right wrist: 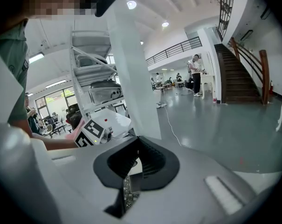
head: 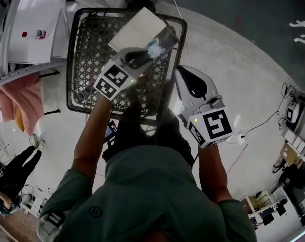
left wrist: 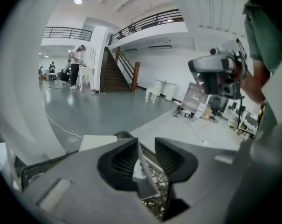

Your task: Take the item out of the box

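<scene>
Slippage: your left gripper (left wrist: 147,143) gapes loose around the packet (head: 137,29) above the basket (head: 70,69); right gripper (right wrist: 140,143), closed empty, can't catch it.

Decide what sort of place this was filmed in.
Probably a large open workshop or lab hall: a staircase climbs to a railed mezzanine, above a wide polished floor with cluttered desks at its edge.

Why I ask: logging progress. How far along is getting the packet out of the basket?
Done: nothing yet; the flat white packet leans over the black mesh basket. In hand: the left claw has open jaws around the packet's edge, not pressing; the right claw is shut beside the basket. Left: grip and lift the packet clear.
</scene>
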The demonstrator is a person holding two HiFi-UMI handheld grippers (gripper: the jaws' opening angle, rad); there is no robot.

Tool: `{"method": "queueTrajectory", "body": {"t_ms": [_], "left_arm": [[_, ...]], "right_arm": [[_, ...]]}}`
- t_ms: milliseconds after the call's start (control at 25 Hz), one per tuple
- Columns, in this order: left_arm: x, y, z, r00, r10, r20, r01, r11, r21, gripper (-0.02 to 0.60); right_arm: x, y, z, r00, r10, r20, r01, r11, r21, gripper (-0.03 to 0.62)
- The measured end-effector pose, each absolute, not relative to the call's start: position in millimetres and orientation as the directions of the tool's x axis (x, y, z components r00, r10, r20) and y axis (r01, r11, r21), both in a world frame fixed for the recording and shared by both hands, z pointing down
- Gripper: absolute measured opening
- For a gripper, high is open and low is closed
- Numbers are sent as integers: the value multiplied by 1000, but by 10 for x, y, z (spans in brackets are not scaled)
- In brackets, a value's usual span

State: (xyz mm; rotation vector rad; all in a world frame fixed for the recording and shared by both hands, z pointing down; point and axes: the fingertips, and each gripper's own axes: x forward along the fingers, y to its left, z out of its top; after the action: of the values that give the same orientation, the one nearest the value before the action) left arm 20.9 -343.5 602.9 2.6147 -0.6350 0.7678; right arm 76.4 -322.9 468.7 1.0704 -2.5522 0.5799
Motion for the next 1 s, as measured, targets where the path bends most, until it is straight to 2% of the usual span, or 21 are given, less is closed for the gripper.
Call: {"method": "queueTrajectory", "body": {"t_ms": [520, 1000], "left_arm": [[330, -3458, 7117, 664, -248, 706, -518, -833, 195, 143], [353, -3430, 7816, 537, -210, 817, -490, -866, 100, 149]], "right_arm": [[1003, -3216, 5308, -662, -569, 488, -740, 601, -302, 5], [1079, -3125, 5712, -661, -540, 521, -742, 576, -344, 5]]}}
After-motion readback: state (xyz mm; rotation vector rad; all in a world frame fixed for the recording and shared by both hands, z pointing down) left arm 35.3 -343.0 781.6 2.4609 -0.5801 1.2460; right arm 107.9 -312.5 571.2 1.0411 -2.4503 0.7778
